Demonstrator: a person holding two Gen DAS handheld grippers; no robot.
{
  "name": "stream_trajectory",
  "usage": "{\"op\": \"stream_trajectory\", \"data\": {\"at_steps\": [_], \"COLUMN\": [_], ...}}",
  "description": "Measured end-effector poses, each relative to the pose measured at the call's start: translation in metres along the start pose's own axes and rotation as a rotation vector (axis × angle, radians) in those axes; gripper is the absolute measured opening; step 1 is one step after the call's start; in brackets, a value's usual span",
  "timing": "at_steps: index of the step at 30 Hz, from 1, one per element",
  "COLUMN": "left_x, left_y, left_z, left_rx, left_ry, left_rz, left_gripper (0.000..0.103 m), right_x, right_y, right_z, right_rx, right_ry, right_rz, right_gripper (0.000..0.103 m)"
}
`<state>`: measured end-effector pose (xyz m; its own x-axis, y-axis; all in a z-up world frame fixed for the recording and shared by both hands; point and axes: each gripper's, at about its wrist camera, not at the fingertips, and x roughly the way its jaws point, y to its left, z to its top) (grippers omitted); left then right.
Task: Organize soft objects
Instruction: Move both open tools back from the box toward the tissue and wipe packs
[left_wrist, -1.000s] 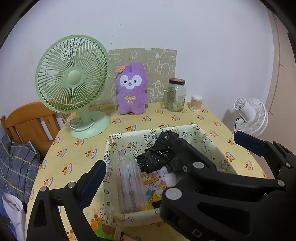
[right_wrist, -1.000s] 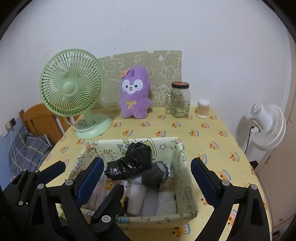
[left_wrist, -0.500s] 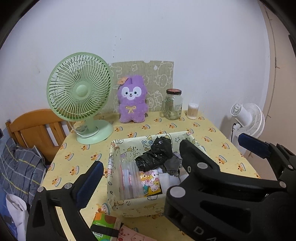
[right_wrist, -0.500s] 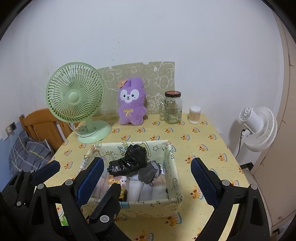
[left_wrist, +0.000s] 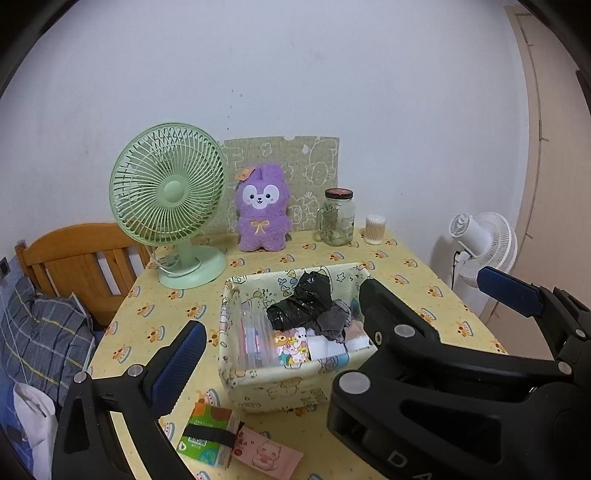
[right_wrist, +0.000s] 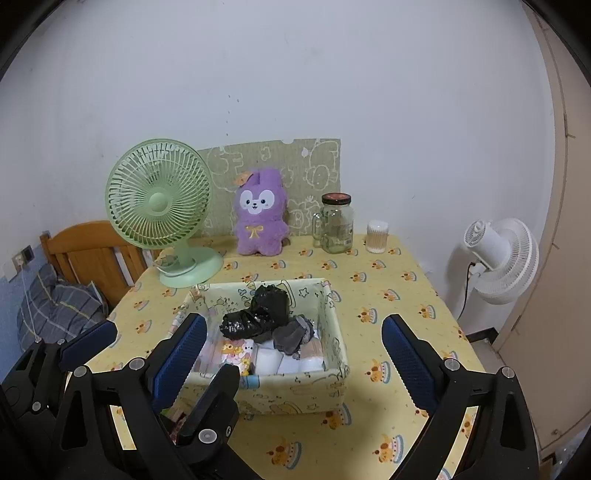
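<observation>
A cartoon-print fabric basket (left_wrist: 258, 384) (right_wrist: 295, 398) stands mid-table. It holds a crumpled black bag (left_wrist: 303, 306) (right_wrist: 255, 317), a grey sock (left_wrist: 332, 321) (right_wrist: 291, 332), white rolls (left_wrist: 321, 347) (right_wrist: 280, 362) and a clear pouch (left_wrist: 255, 339). A purple plush (left_wrist: 260, 210) (right_wrist: 258, 214) sits upright at the back by the wall. My left gripper (left_wrist: 343, 317) hangs open and empty above the basket's near side. My right gripper (right_wrist: 295, 347) is open and empty too, back from the basket. Its black body (left_wrist: 406, 354) crosses the left wrist view.
A green desk fan (left_wrist: 170, 199) stands back left. A glass jar (left_wrist: 338, 218) and a cotton-swab tub (left_wrist: 375, 229) stand back right. Tissue packets (left_wrist: 210, 435) lie at the front edge. A wooden chair (left_wrist: 85, 258) with plaid cloth (left_wrist: 40, 332) is left; a white fan (left_wrist: 480, 240) is right.
Both grippers have drawn back and up from the basket, which now looks smaller and farther. The tissue packets at the front edge have come into the left wrist view.
</observation>
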<state>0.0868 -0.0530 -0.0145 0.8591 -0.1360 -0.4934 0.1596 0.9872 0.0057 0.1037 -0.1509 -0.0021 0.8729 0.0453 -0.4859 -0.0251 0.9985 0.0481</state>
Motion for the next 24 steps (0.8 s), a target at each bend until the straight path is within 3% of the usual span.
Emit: {"op": "stream_trajectory", "data": {"at_steps": [24], "left_x": [-0.044], "left_y": [0.004], "left_z": [-0.037], "left_rx": [-0.010], "left_ry": [-0.030], "left_rz": [-0.001], "left_gripper": [0.102], "right_x": [-0.049], "right_y": [0.014], "right_z": [-0.035], "right_rx": [-0.017], "right_ry": [-0.019], "right_rz": [-0.007], "right_gripper": [0.097]}}
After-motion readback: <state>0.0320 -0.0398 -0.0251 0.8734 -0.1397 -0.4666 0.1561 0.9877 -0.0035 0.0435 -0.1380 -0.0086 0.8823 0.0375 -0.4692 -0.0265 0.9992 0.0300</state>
